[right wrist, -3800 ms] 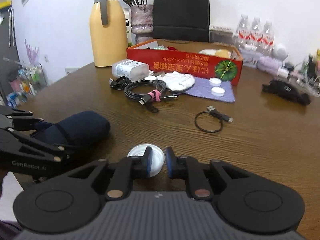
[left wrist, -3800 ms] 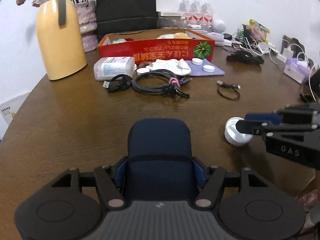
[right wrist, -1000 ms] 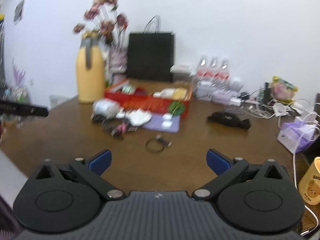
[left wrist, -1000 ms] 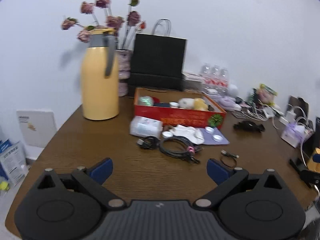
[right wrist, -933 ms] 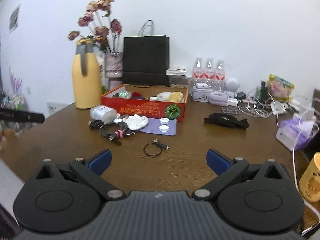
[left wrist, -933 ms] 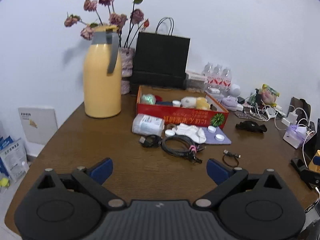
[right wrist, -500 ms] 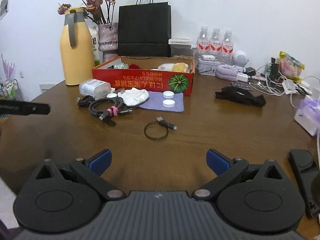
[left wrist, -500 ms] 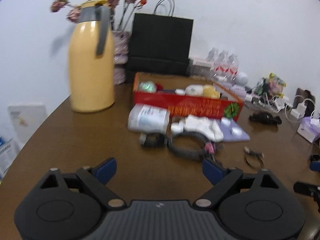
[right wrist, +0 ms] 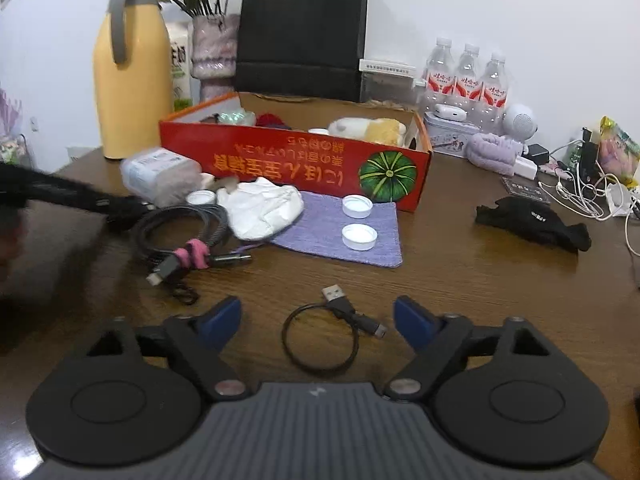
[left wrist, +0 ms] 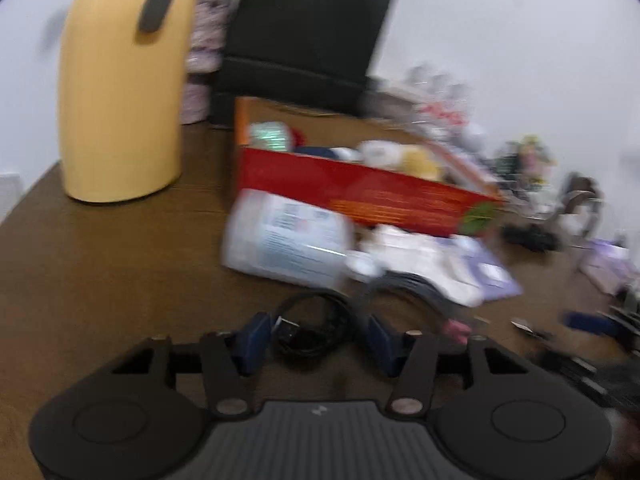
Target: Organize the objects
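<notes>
A dark wooden table [right wrist: 480, 288] set against a plain white wall [right wrist: 480, 8].

The wall fills the upper frame, evenly lit; the tabletop's rounded edge curves toward the lower left in the left wrist view.

Left gripper [left wrist: 314, 340] angled downward, jaws closing, pads not yet pressing. Right gripper [right wrist: 317, 318] likewise tilted down, jaws narrowing, fingertips apart.

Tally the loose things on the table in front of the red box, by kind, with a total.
White caps: 3
Cable coils: 3
Purple cloth: 1
White crumpled wad: 1
Clear labelled packet: 1
Total: 9
</notes>
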Demonstrator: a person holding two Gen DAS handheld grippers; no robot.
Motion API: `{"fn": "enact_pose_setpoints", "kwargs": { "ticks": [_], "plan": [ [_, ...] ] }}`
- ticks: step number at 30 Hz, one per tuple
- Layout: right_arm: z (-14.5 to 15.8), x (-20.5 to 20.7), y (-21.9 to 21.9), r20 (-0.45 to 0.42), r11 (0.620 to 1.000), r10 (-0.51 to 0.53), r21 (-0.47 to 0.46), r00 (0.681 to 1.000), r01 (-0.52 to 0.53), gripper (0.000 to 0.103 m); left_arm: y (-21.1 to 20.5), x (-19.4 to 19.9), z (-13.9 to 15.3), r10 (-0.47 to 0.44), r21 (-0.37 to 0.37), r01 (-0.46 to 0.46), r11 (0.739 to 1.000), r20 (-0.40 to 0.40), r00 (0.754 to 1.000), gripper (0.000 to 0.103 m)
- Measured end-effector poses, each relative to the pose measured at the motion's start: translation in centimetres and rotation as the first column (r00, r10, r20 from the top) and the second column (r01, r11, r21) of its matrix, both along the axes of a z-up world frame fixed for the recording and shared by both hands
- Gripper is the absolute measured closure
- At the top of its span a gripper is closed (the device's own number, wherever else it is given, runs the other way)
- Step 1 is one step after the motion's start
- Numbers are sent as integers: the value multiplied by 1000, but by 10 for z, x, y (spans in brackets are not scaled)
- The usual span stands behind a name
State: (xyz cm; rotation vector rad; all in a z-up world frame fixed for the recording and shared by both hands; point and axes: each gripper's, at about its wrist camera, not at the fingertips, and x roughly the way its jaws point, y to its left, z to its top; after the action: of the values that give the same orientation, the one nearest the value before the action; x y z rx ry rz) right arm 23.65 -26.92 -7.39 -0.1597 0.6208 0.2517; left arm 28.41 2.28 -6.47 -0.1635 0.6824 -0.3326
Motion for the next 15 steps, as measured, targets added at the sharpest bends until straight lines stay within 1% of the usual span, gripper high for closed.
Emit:
{"fn": "enact_pose_setpoints", "kwargs": {
  "ticks": [1, 3, 4, 5, 6, 8, 9, 11, 12, 13, 14, 15],
  "plan": [
    [-2, 4, 0, -4, 1000, -4, -8, 1000, 4, 21, -1, -6, 0, -27, -8, 27, 1000, 14, 1000, 33],
    [-7, 12, -2, -17, 1000, -8, -18, 1000, 8, 26, -5, -10, 0, -32, 25, 31, 999, 56, 998, 33],
    [-8, 16, -3, -21, 1000, -11, -15, 1000, 10, 28, -8, -7, -2, -26, 50, 23, 998, 59, 998, 33],
    [-8, 18, -5, -26, 1000, -13, -10, 1000, 13, 35, -9, -1, -4, -11, 69, 8, 998, 44, 999, 34],
    [-6, 19, -8, -25, 1000, -21, -4, 999, 21, 37, -10, 4, -7, 3, 71, -4, 997, 22, 1000, 34],
    [0, 15, -15, -4, 999, -31, 16, 1000, 31, 37, -13, 9, -10, 11, 69, -11, 998, -4, 1000, 34],
    [3, 13, -19, 0, 999, -30, 26, 1000, 30, 36, -14, 8, -10, 11, 76, -11, 997, 3, 1000, 35],
    [3, 12, -27, -19, 999, -13, 31, 1000, 13, 37, -19, 6, -11, -13, 92, 11, 996, 22, 1000, 36],
    [1, 13, -30, -36, 1000, 2, 25, 999, -1, 37, -20, 7, -12, -25, 98, 22, 995, 30, 999, 37],
    [-2, 15, -32, -48, 1000, 7, 19, 999, -6, 37, -19, 8, -14, -34, 96, 31, 995, 34, 999, 42],
    [-4, 18, -33, -54, 1000, 0, 21, 999, 1, 37, -19, 8, -14, -35, 97, 30, 995, 45, 998, 45],
    [-6, 20, -33, -61, 999, 1, 34, 998, 1, 37, -18, 8, -14, -28, 91, 24, 996, 43, 999, 50]
  ]
}}
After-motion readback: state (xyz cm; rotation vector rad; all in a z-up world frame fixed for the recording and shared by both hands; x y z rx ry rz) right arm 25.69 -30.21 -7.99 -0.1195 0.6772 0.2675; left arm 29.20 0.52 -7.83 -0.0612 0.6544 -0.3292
